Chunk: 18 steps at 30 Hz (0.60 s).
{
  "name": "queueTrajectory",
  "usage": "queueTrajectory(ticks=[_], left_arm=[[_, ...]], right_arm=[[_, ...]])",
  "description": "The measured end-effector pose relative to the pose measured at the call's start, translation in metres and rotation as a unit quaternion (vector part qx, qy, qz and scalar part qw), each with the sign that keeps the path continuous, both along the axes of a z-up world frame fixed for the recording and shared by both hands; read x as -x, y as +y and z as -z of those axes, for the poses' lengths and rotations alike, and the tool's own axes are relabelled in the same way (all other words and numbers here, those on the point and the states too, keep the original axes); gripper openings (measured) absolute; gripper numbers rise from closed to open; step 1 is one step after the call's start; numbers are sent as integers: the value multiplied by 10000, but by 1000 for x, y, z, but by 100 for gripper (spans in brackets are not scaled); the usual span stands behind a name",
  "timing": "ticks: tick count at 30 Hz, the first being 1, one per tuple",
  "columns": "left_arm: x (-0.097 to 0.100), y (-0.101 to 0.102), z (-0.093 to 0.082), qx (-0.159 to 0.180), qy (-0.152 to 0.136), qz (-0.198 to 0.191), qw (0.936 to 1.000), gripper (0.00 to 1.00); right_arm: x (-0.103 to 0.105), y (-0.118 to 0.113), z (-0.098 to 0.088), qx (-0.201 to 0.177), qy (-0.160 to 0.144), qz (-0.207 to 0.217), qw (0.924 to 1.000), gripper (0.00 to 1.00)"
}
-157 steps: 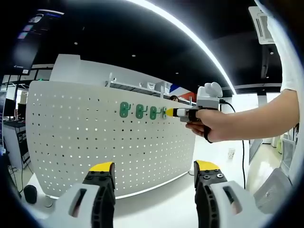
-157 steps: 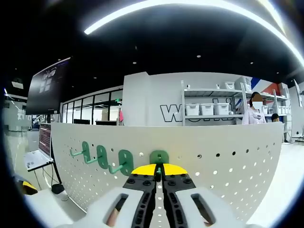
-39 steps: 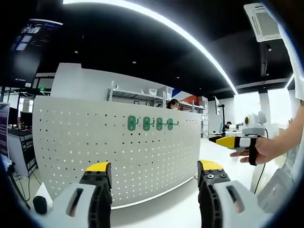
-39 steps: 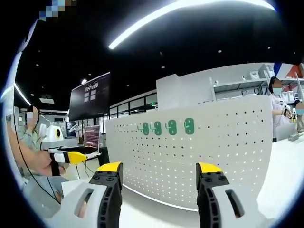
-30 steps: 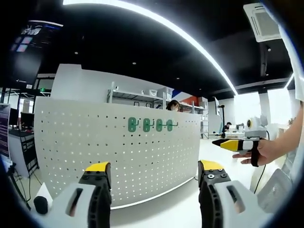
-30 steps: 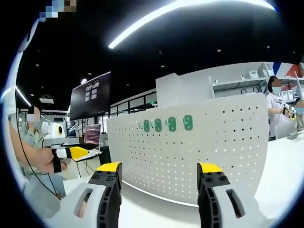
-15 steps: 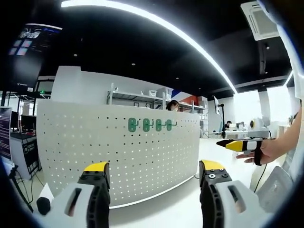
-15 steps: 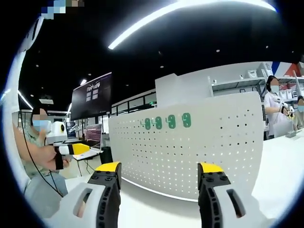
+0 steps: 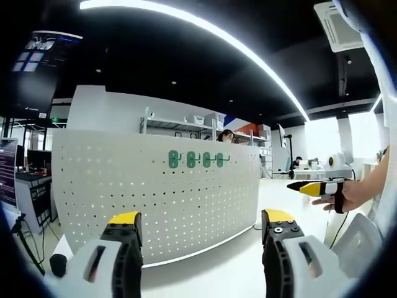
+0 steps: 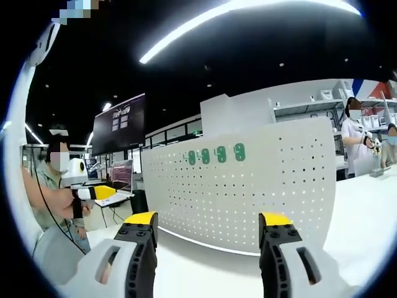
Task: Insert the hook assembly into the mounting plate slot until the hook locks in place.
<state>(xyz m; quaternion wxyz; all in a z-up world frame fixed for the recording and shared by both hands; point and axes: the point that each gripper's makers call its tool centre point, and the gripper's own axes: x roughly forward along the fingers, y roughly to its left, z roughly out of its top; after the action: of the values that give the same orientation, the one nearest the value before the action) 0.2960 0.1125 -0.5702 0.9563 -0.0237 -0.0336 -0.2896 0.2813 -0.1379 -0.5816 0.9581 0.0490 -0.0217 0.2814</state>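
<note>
Standing wide open and empty, both hand-held grippers (image 9: 201, 220) (image 10: 208, 220) face four green hooks (image 9: 196, 159) seated on the pegboard (image 9: 124, 198).

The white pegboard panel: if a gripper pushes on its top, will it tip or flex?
The pegboard panel stands upright on its lower edge on the table, so a high push could probably tip it. It looks thin, perforated and curved, so it may flex slightly.

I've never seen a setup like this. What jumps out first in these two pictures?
A tall white pegboard stands on the white table, with a row of four green hooks along its upper part. Low in the left gripper view, the left gripper has its yellow-tipped jaws wide apart, and the right gripper looks the same in its own view. Overhead, a bright curved light strip cuts across the dark ceiling.
</note>
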Motion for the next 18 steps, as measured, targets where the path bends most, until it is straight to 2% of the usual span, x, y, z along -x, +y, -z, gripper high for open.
queueTrajectory(ticks=[5, 7, 10, 14, 18], left_arm=[[7, 5, 6, -79, 19, -15, 10000, 84], [11, 9, 7, 24, 14, -48, 10000, 85], [17, 11, 16, -81, 49, -69, 9999, 85], [23, 12, 18, -181, 27, -58, 9998, 86], [27, 17, 21, -112, 64, -72, 9999, 87]], right_arm=[[4, -1, 6, -24, 64, 2, 10000, 64], [7, 0, 9, 9, 85, -27, 10000, 63], [13, 1, 11, 27, 92, -45, 9999, 63], [17, 0, 16, -5, 127, -26, 9999, 63], [22, 0, 19, -4, 182, -29, 9998, 64]])
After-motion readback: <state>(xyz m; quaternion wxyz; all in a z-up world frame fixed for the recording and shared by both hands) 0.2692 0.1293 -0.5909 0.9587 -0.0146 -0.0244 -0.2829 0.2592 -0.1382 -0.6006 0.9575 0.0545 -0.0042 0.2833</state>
